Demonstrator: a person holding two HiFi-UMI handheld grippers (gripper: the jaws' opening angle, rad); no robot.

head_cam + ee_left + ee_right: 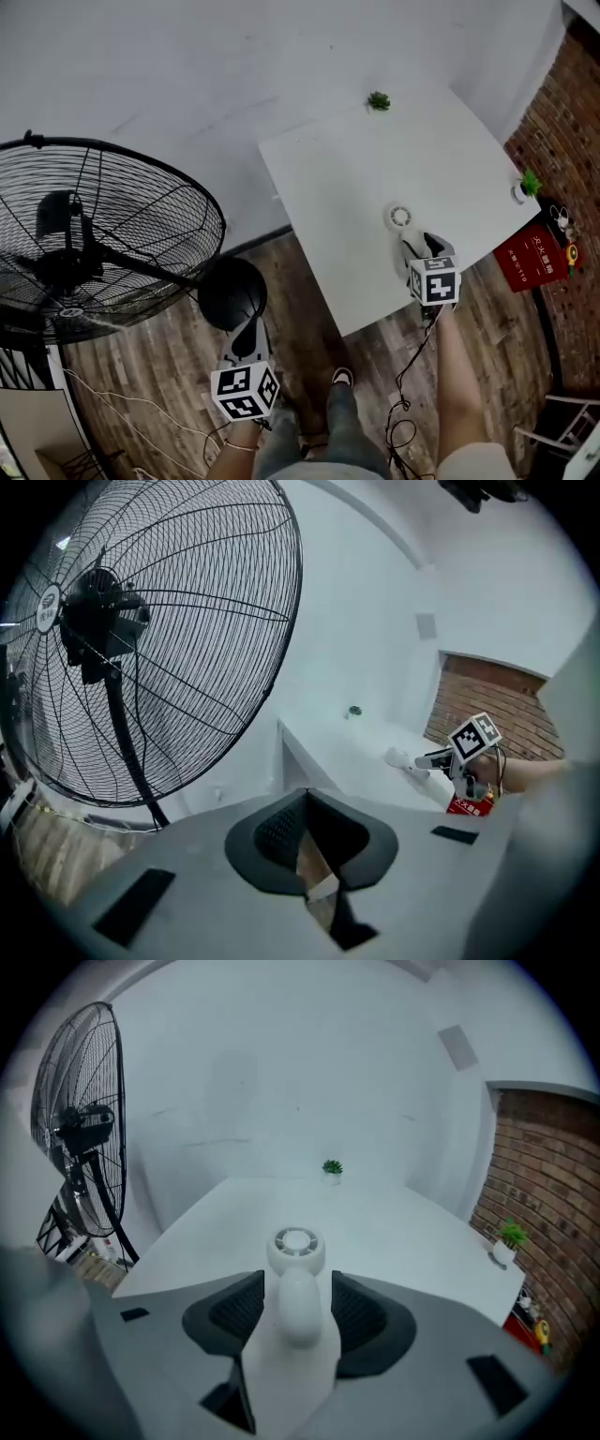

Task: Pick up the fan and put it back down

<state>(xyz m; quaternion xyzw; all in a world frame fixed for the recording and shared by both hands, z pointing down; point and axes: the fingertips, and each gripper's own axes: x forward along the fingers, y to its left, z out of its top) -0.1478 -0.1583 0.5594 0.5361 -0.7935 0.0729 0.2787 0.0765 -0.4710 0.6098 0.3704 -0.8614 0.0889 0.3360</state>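
The left tongs (247, 328) are held low over the wooden floor (159, 375), nearest of all, with their jaws brought together on nothing. Beside them a large standing fan (94, 234) is seen (it takes no part, by the look of it). The thing to be lifted is judged to be the small white fan (296, 1246). It lies flat on the white tabletop (337, 169), toward the edge nearest the person, with its round head turned away and its handle (299, 1314) pointed back. The right tongs (298, 1281) are set about that handle with the jaws spread, a pad on each side and a gap left on both; no grip has yet been taken. The small white fan is expected to be light and stiff, of smooth rounded plastic, so some slipping or rolling between the pads may be feared. The handle is best taken at its middle, squarely and without much force. The grilled head is better left alone, since it could be cracked.
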